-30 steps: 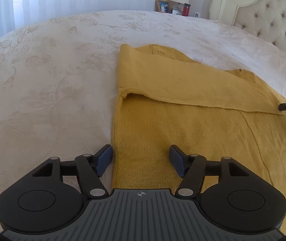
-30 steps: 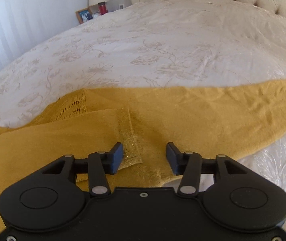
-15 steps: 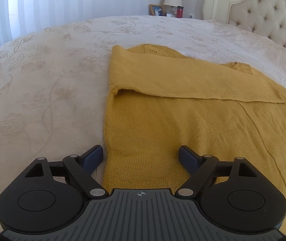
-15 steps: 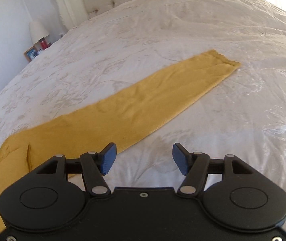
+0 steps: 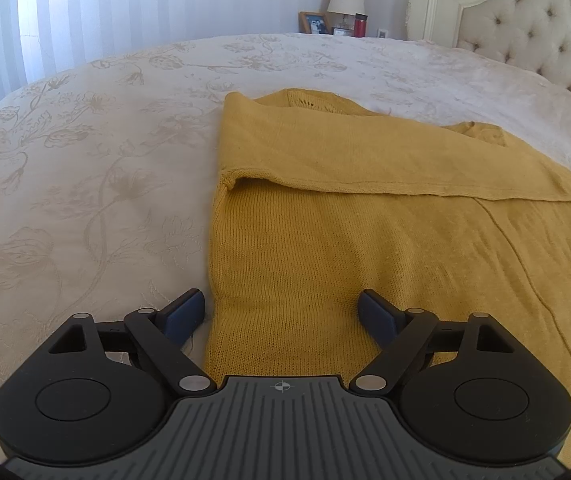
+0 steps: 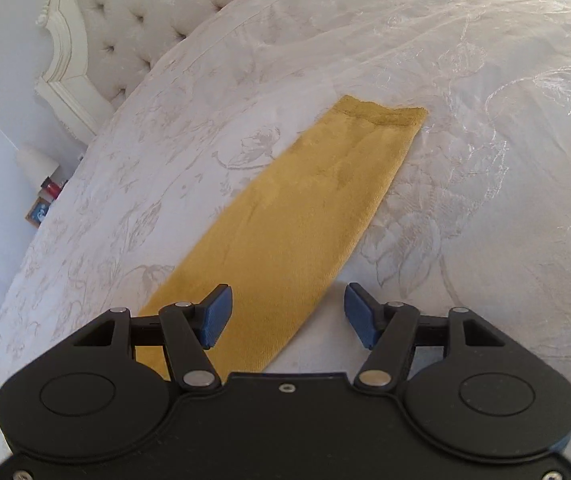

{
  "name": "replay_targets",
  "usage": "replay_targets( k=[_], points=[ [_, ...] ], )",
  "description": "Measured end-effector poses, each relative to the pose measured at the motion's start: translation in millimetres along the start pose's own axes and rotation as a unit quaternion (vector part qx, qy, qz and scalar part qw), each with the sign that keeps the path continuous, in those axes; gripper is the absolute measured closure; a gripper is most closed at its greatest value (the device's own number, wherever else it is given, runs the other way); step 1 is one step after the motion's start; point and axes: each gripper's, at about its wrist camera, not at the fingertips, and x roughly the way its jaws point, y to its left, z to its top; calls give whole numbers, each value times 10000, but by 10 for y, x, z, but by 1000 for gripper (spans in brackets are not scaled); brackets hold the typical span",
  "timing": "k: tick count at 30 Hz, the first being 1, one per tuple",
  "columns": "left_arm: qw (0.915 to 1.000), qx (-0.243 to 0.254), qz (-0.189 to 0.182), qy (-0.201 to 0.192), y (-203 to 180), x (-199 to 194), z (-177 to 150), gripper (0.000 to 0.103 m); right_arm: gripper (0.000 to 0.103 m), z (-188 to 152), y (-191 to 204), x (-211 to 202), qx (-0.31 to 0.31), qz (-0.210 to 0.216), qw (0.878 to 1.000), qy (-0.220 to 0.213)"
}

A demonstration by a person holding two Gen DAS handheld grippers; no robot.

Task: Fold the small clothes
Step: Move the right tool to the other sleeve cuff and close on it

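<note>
Yellow knit sweater point(image 5: 365, 240): spread flat on the bed point(image 5: 105, 160), centre to right of the left wrist frame, one sleeve folded across the chest. Other sleeve point(image 6: 305, 208): stretched diagonally over the bedspread, cuff toward upper centre of the right wrist frame. Left hand-held gripper point(image 5: 281, 314): released, jaws wide over the hem. Right hand-held gripper point(image 6: 287, 316): released, grasping nothing, above the sleeve.

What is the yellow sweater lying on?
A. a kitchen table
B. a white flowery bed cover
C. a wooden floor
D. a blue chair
B: the yellow sweater lies spread flat on the white bed cover with a flower pattern, and a tufted headboard stands behind it.
</note>
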Motion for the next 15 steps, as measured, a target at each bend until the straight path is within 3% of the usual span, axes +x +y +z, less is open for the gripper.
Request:
replay_targets(
  k=[1,3,4,5,9,12,15],
  points=[
    [10000,3,0,1,0,-1,1,19,37,8,-10,19,60,36,10000,-40],
    [10000,-6,-16,5,10,-3,2,19,48,36,10,62,5,-1,10000,-47],
    [10000,-7,-27,10,15,-4,6,19,80,62,40,87,-100,-107,9999,18],
    [10000,-10,-39,21,20,-3,12,19,93,83,74,97,-183,-187,9996,75],
    [9998,-104,-116,97,62,4,75,19,93,140,427,-107,-837,-174,9961,-230],
    [9996,-211,-170,120,99,-8,114,20,93,165,857,-342,-1360,234,9897,-395],
    [9993,-292,-186,101,136,-45,144,20,93,56,1434,-628,-2060,800,9743,-429]
  ],
)
